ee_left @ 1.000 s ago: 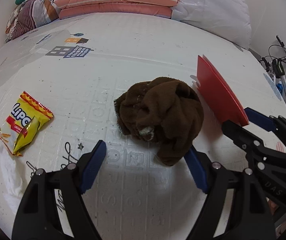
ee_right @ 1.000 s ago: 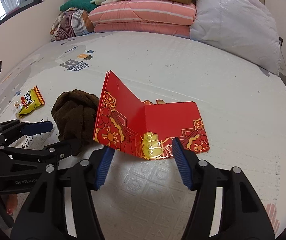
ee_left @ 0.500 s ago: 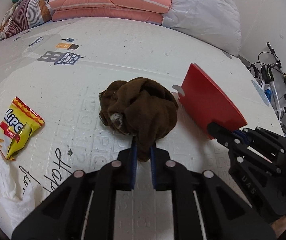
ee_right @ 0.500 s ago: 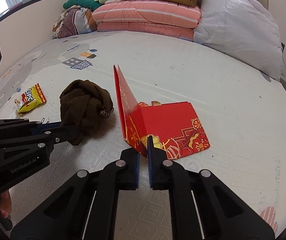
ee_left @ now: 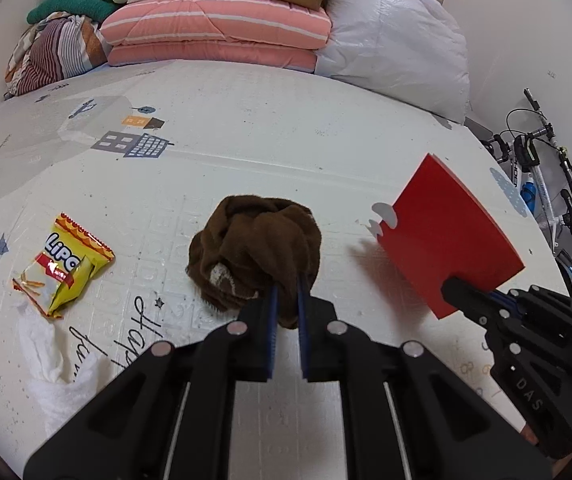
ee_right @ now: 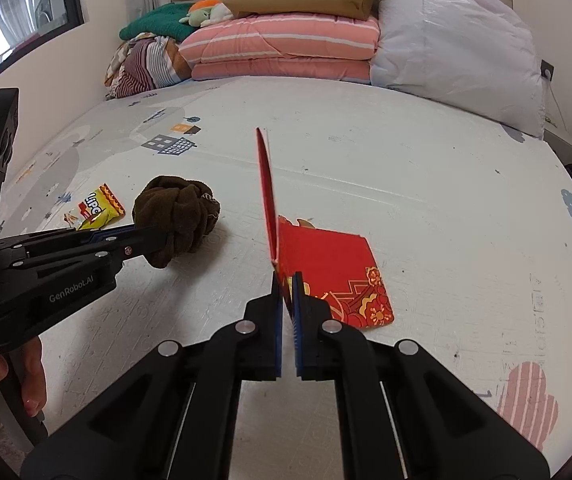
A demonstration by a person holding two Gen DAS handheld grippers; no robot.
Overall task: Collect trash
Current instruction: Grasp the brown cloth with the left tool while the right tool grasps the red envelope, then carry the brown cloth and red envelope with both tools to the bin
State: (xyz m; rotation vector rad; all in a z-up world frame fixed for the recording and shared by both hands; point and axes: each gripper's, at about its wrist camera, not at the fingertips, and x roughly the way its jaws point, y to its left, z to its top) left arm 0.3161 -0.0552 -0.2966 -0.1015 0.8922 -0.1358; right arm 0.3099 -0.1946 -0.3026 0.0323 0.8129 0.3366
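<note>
Play mat (ee_left: 326, 132) on the floor, scanned left to right from the left wrist view.

At 9 o'clock: crumpled white tissue (ee_left: 52, 364), loose, untouched. Just above it, a yellow snack wrapper (ee_left: 66, 262), also lying free.

Centre: brown balled sock (ee_left: 256, 250). Left tool (ee_left: 286, 308) is clamped on its near edge, a fold of cloth pinched between the blue pads. Its jaws have just been closing, with the sock between them. The sock looks partly raised, though whether it is clear of the mat I cannot tell.

At 3 o'clock: red folded card (ee_left: 446, 236), gold print on its inner face. Right tool (ee_right: 286, 304) grips it at the near corner of the fold; its jaws too have just been closing on the card. One flap stands upright, the other slopes down toward the mat.

Progress, as judged: two items secured, none deposited. No bin or bag in either view. Wrapper and tissue remain to collect.
</note>
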